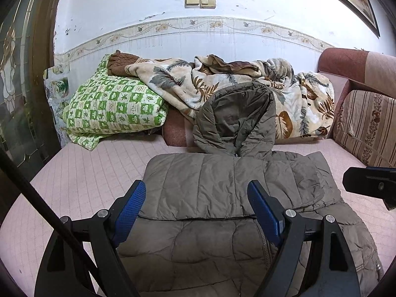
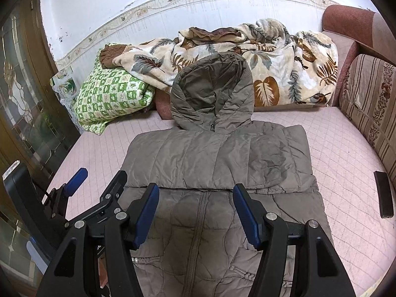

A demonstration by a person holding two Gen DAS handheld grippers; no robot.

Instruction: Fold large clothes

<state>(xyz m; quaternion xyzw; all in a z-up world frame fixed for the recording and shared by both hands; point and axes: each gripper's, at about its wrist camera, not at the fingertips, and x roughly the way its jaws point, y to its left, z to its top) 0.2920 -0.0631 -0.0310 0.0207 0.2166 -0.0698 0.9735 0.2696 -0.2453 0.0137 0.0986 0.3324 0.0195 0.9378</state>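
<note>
Grey-brown quilted hooded jacket lies flat on the pink quilted sofa seat, sleeves folded across the chest, hood propped against a leaf-print fleece blanket. Left gripper hovers over the jacket, jaws spread, nothing between. Right gripper likewise spread and empty. Green checked pillow at far left.
</note>
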